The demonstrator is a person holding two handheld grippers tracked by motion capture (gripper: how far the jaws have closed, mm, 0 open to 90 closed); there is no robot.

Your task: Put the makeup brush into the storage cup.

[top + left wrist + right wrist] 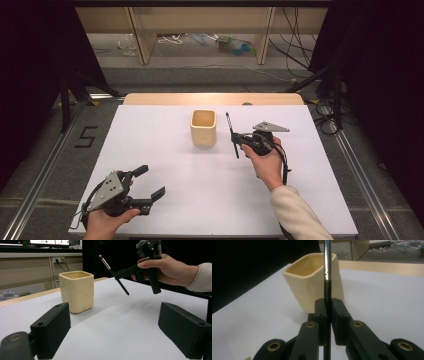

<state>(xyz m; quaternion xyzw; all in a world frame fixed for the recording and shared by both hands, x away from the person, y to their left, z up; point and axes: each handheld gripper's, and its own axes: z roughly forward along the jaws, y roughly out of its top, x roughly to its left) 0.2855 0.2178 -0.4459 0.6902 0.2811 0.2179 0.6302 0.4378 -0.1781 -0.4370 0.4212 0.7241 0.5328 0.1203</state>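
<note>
1. Brush (231, 136): a thin black one with a silver ferrule, tilted and clear of the white surface (200, 200), just right of the cream cup (203, 128).
2. Right hand-held gripper (236, 138) clamps the brush's handle between closed jaws.
3. Left hand-held gripper (150, 182) has its jaws spread wide and empty, well apart from the cup, nearer the person.
</note>
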